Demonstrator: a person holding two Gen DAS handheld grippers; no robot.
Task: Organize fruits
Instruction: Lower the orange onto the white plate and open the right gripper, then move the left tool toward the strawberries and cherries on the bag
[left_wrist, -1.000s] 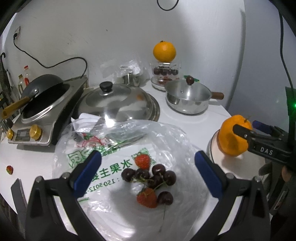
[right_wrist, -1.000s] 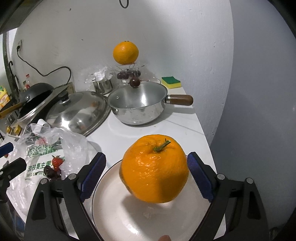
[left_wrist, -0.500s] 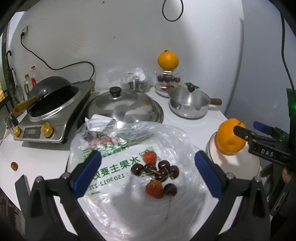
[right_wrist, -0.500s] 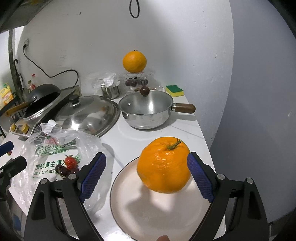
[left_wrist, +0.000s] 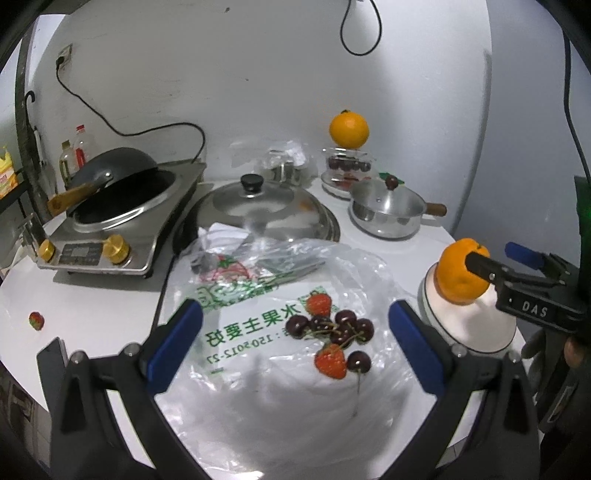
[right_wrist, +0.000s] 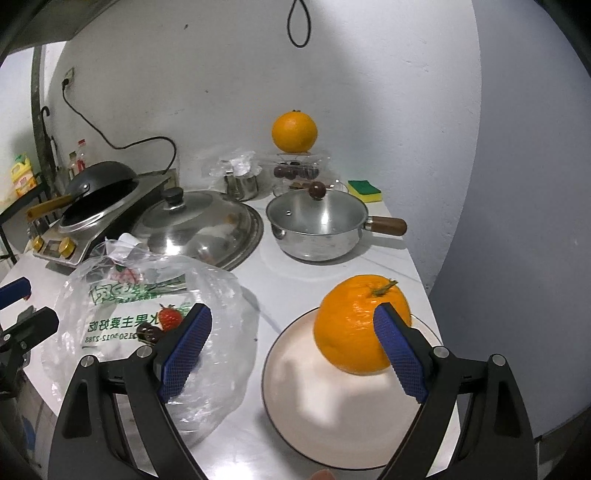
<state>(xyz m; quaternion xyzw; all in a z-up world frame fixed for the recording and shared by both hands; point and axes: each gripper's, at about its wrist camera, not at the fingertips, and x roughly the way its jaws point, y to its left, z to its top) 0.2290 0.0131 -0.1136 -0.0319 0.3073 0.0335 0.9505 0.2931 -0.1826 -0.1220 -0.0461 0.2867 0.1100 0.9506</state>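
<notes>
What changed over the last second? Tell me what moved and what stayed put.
Both grippers pulled back from the counter. The right gripper, open all along, has drawn away from the orange, which sits on the white plate and now lies ahead of the fingers, no longer between them. The left gripper backed off above the plastic bag, open and empty. Cherries, strawberries and cookware stayed put.

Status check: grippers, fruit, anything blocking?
Both grippers open, empty: left, right. Orange on white plate. Cherries, strawberries on plastic bag. Nothing blocking.
</notes>
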